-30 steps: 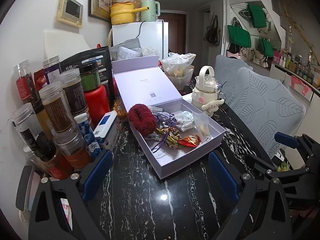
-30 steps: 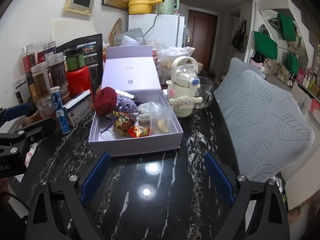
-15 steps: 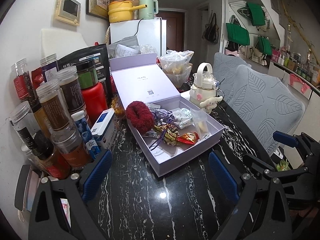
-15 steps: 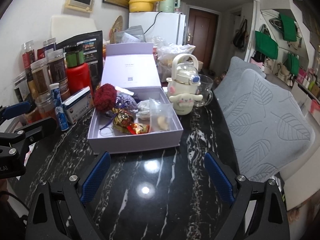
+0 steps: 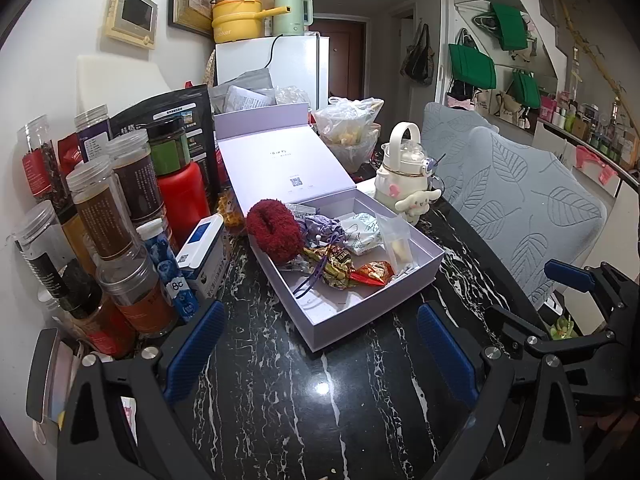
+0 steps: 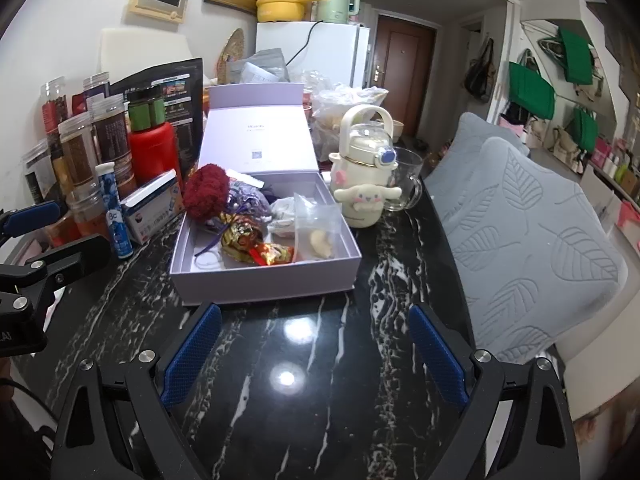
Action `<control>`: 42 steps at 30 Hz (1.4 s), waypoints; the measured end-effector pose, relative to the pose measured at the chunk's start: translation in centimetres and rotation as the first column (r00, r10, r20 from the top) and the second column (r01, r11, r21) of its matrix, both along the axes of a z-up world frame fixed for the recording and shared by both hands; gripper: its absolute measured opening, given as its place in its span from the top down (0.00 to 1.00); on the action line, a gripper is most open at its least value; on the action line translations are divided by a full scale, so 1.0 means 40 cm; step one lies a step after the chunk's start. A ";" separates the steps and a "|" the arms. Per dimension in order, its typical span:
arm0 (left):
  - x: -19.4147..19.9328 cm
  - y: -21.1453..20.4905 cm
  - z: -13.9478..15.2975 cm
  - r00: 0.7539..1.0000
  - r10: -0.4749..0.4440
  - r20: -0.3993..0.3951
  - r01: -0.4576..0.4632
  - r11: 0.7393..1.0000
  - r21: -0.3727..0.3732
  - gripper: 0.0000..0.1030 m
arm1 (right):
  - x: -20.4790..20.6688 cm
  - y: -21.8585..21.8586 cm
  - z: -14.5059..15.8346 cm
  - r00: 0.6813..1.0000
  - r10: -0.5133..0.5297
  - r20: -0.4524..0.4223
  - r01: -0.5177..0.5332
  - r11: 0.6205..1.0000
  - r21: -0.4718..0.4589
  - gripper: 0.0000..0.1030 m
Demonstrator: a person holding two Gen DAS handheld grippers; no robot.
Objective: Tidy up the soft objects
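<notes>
An open lilac box point(image 5: 372, 300) point(image 6: 264, 280) lies on the black marble table, lid raised. In it are a fuzzy dark red scrunchie point(image 5: 274, 234) point(image 6: 208, 196), a purple pouch point(image 5: 324, 228), foil sweets point(image 5: 340, 268) point(image 6: 256, 244) and a clear bag point(image 5: 396, 236) point(image 6: 316, 224). My left gripper point(image 5: 320, 348) is open and empty, just short of the box's near corner. My right gripper point(image 6: 314, 350) is open and empty in front of the box's near wall.
Jars and bottles point(image 5: 100, 216) and a red flask point(image 5: 184, 200) crowd the table's left. A white cartoon bottle point(image 6: 364, 176) and a glass mug point(image 6: 404, 180) stand right of the box. A grey cushioned chair point(image 6: 532, 240) lines the right edge.
Both grippers have drawn back slightly and the views have tilted a little. Nothing in the box has moved and both grippers stay open.
</notes>
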State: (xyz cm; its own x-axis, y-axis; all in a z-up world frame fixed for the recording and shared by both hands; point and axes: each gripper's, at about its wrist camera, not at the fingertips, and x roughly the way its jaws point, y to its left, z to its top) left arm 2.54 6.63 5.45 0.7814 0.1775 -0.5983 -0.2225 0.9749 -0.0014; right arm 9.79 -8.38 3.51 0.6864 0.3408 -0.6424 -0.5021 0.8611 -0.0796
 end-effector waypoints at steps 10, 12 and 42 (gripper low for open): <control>0.002 0.004 0.000 1.000 0.020 -0.001 -0.020 1.000 0.013 0.04 | 0.001 -0.002 -0.003 1.000 -0.006 0.000 0.006 1.000 -0.001 0.07; 0.002 0.007 0.000 1.000 0.023 -0.003 -0.023 1.000 0.008 0.04 | 0.003 -0.004 -0.005 1.000 -0.005 -0.003 0.005 1.000 0.003 0.07; 0.023 0.024 -0.035 0.996 0.063 -0.056 -0.064 0.998 -0.017 0.04 | 0.011 -0.013 -0.026 1.000 -0.012 -0.016 0.012 1.000 -0.023 0.07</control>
State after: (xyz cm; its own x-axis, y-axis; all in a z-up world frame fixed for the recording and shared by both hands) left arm 3.46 7.59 4.04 0.7344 0.2140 -0.6441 -0.2842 0.9587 -0.0055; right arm 10.23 -8.92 2.47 0.6798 0.3180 -0.6608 -0.4931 0.8652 -0.0910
